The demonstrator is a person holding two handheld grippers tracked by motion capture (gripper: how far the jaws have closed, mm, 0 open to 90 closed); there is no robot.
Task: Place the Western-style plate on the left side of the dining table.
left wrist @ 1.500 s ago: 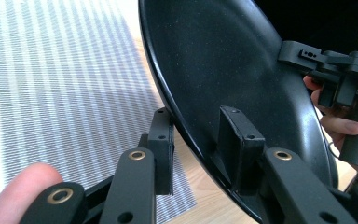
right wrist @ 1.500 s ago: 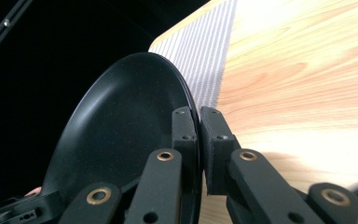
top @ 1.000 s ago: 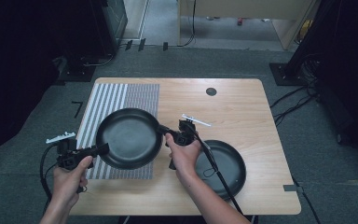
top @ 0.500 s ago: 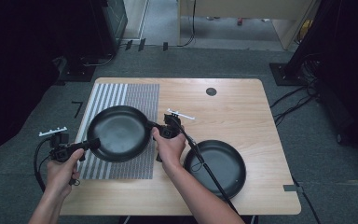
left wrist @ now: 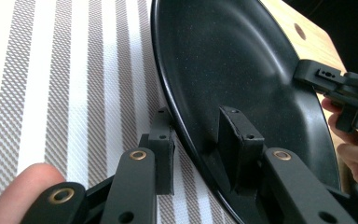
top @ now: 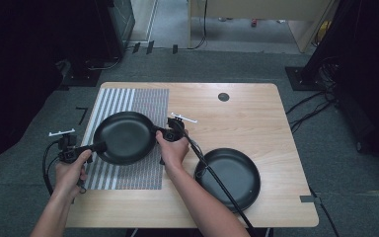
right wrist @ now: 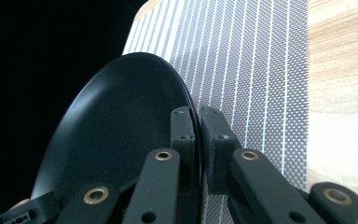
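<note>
L gripper is clamping tight, hand wrapping its body. R gripper is pinching shut too. Both forearms are reaching fwd.

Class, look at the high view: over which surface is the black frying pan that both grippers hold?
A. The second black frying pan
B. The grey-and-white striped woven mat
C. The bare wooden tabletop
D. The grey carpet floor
B: the held black frying pan, gripped at its rim by the left gripper and the right gripper, sits over the grey-and-white striped woven mat.

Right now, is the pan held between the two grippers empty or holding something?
Empty: the pan shows a bare black inside in all three views, gripped at opposite rims.
</note>
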